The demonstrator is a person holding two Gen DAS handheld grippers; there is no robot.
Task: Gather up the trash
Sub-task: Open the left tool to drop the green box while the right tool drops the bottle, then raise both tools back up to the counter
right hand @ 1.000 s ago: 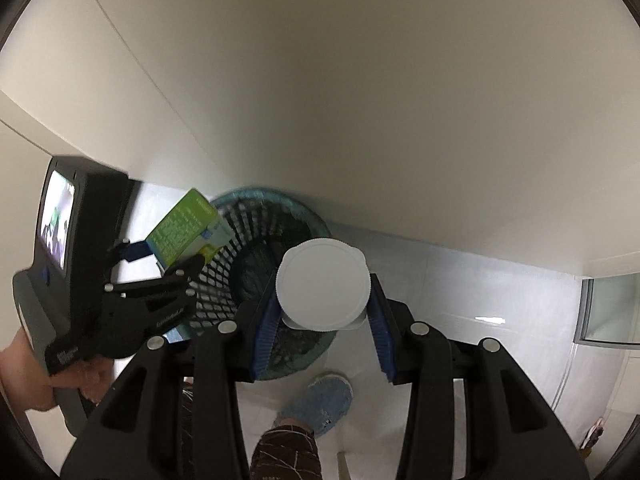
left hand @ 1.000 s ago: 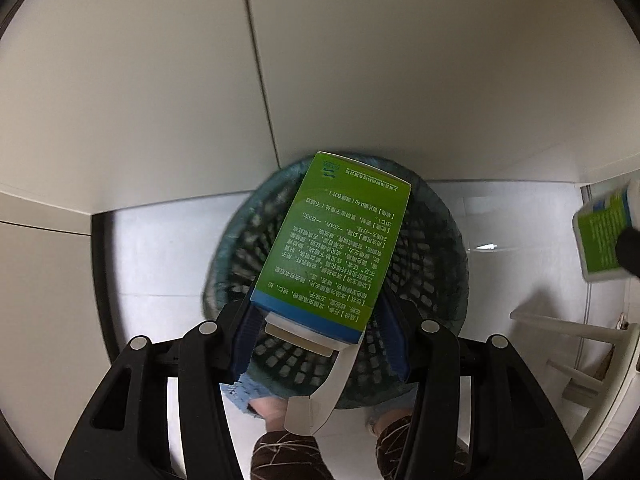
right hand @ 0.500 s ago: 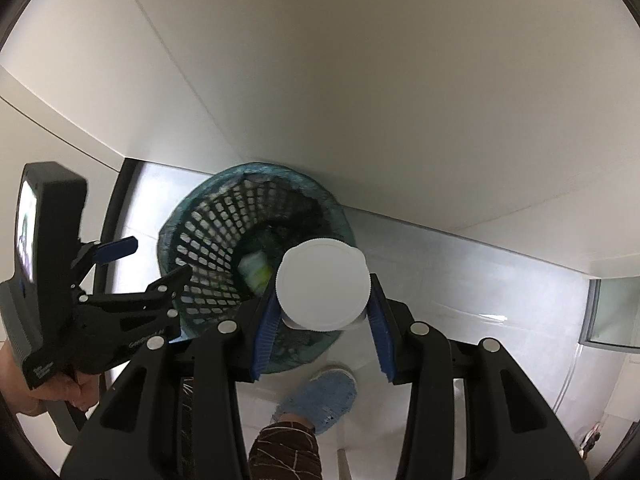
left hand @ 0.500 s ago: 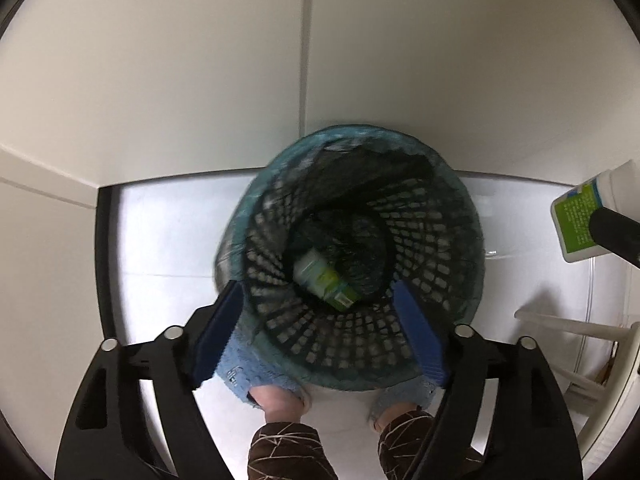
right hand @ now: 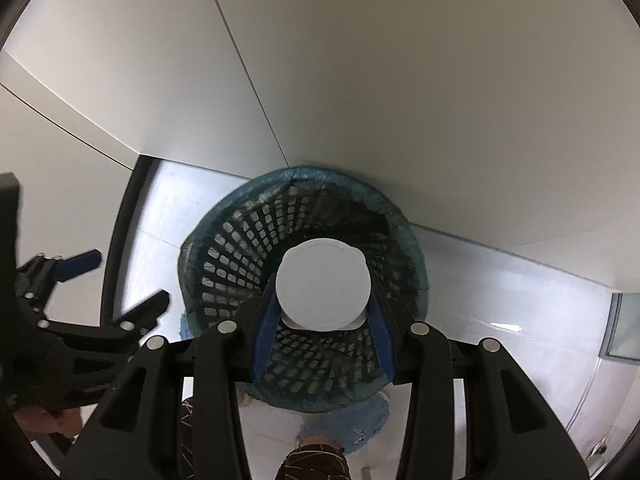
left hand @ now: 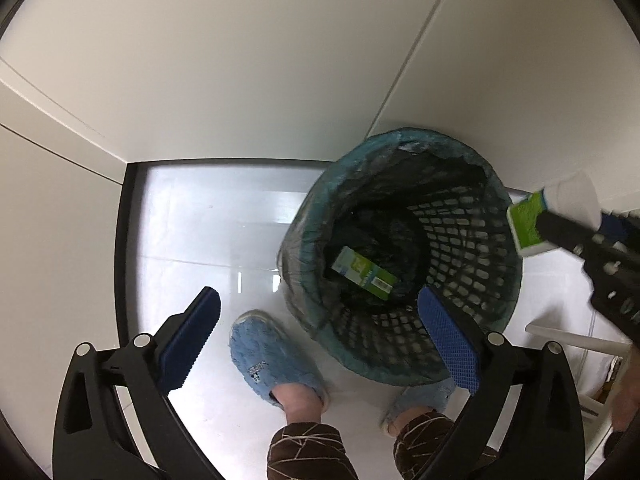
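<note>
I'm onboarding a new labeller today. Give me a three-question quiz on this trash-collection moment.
1. True or false: the left gripper is holding an item.
2. What lies at the bottom of the mesh bin? A) green carton B) glass jar C) banana peel
3. Fill in: the right gripper is shut on a white-capped ____, held over the bin.

Key:
1. False; its jaws stand wide apart, empty.
2. A, the green carton.
3. bottle.
</note>
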